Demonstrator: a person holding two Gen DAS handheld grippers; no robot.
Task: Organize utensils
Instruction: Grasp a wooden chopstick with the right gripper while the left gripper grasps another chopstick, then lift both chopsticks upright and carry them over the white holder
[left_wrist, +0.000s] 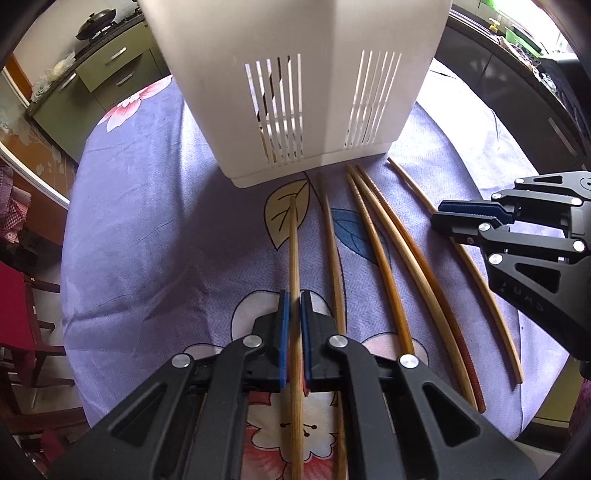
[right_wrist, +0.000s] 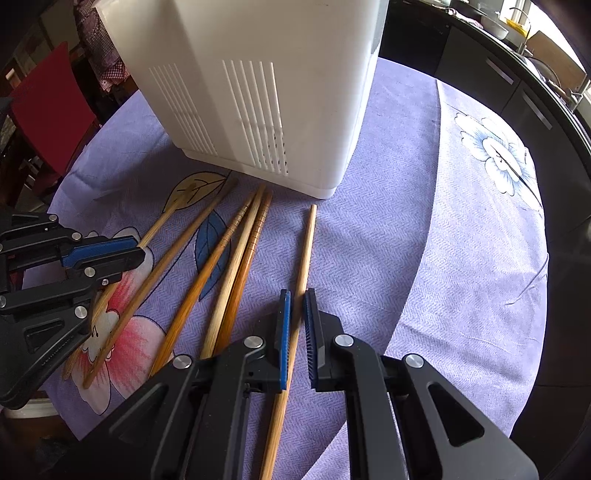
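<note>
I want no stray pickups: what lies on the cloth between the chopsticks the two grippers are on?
Four loose chopsticks lie on the cloth, between the left gripper's chopstick and the right gripper's chopstick; both wrist views show it.

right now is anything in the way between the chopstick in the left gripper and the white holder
Nothing visible on the cloth blocks it. The left gripper is shut on the leftmost chopstick, whose tip points at the white utensil holder just ahead. The holder's opening is out of view, so its inside cannot be checked.

Floral-clothed table, chopsticks, white holder
</note>
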